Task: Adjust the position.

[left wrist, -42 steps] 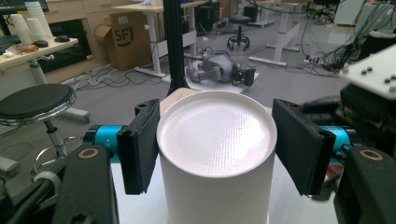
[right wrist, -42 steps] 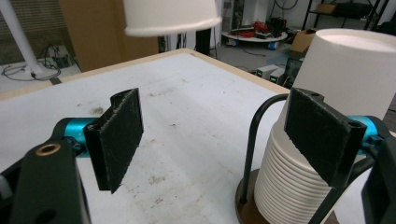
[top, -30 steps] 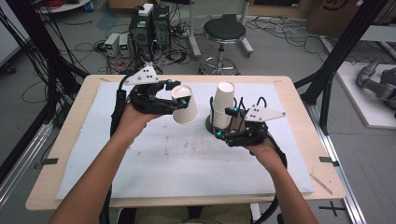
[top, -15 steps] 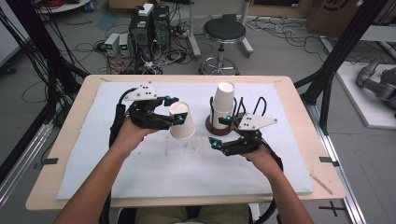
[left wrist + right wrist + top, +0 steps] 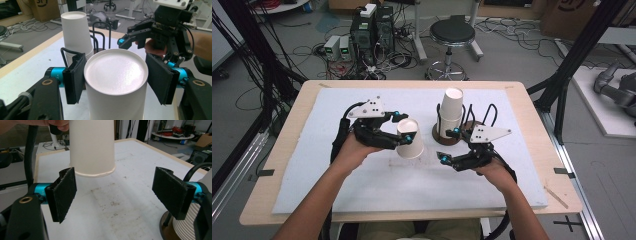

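Lower now than a second ago, the left claw (image 5: 404, 129) grips an upturned white paper cup (image 5: 410, 140) just above the tabletop (image 5: 312, 165), forearm angled in from below. Right claw (image 5: 449, 145) hangs wide open, holding nothing, near the cup stack (image 5: 451, 112) beyond.

The high view looks forward and down over the whole tabletop (image 5: 312, 190) from the person's side. Each gripper view sits low and close, looking along its own jaws. All three share the upside-down paper cup (image 5: 410, 140) (image 5: 116, 82) (image 5: 92, 147).
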